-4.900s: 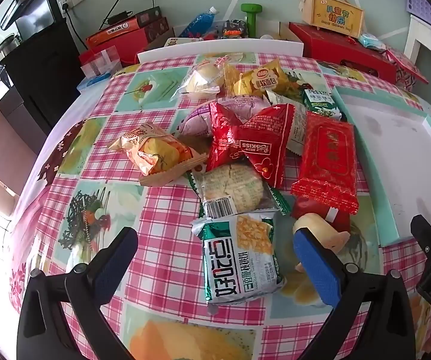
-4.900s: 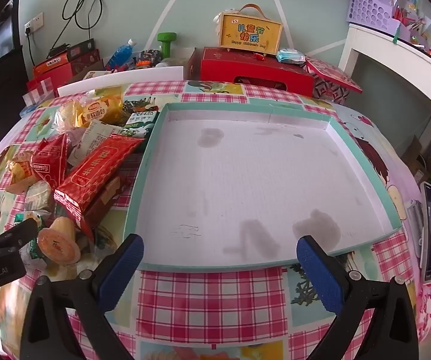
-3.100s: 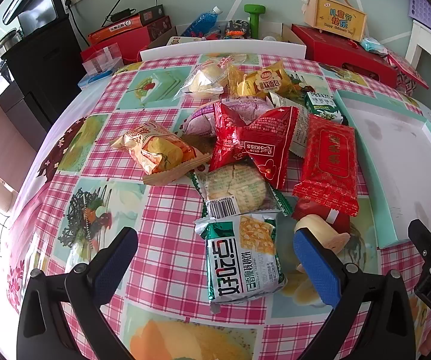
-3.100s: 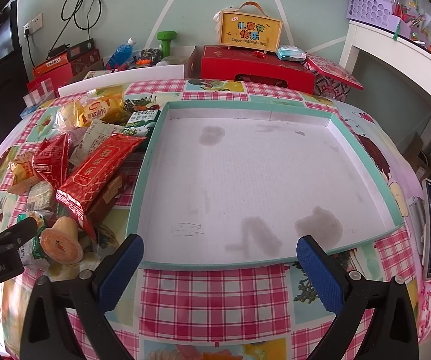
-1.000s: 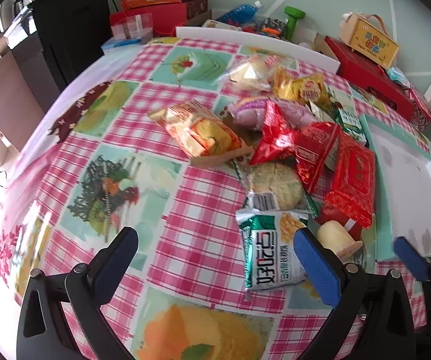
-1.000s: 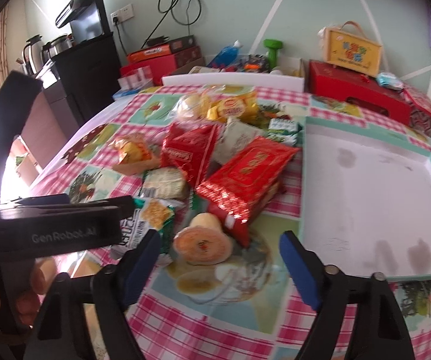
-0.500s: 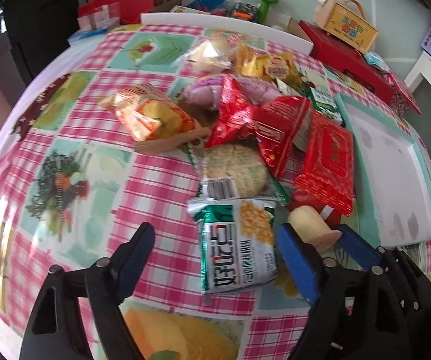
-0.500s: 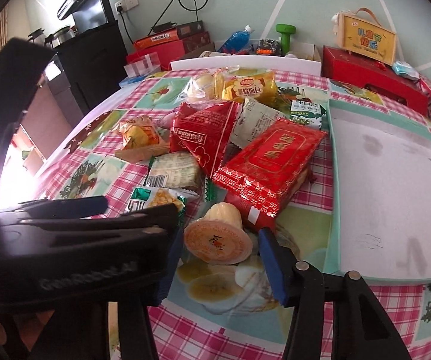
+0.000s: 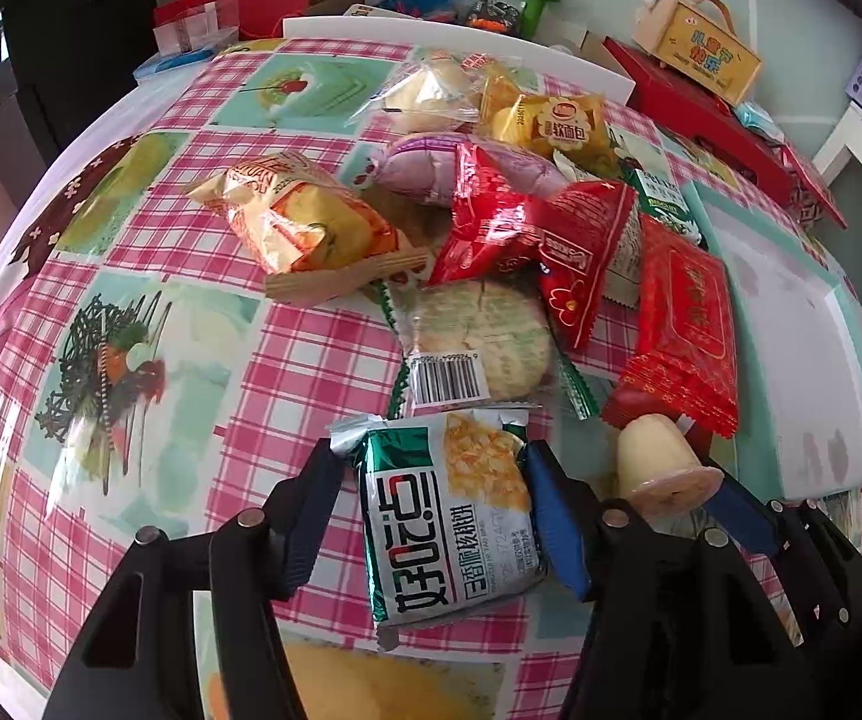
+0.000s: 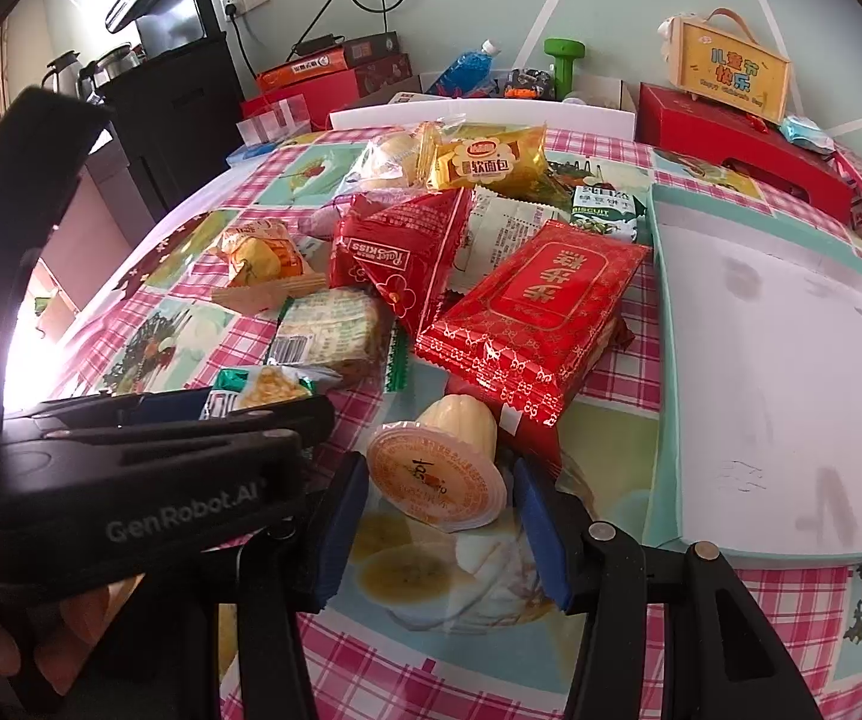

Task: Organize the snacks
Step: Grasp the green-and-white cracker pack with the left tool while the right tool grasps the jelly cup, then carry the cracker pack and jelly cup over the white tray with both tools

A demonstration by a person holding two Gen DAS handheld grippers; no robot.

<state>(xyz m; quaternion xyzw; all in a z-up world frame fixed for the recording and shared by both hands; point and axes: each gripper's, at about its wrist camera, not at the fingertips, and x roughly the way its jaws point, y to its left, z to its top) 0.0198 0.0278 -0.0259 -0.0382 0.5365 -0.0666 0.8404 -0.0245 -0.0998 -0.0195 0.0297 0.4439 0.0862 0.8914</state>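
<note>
A green-and-white snack packet [image 9: 448, 516] lies flat on the checked tablecloth at the near end of the snack pile. My left gripper [image 9: 431, 462] straddles it, jaws closing; the right pad touches the packet's edge and the left pad stands just off it. A yellow jelly cup [image 10: 436, 480] lies on its side beside the packet, also seen as the jelly cup [image 9: 664, 468] in the left wrist view. My right gripper [image 10: 439, 474] is shut on its orange lid rim. The white tray with a teal rim [image 10: 661, 360] sits empty to the right.
Behind the cup are piled a long red packet [image 10: 538, 306], a red Kiss bag [image 10: 395, 258], a cracker pack [image 10: 329, 330], an orange bag [image 10: 263, 252] and a yellow bread pack [image 10: 490, 159]. Red boxes [image 10: 742, 138] line the far edge. A black cabinet [image 10: 179, 114] stands left.
Both grippers came down to the near end of the pile and narrowed from wide open. The left now straddles the green packet, and the right has closed on the jelly cup.
</note>
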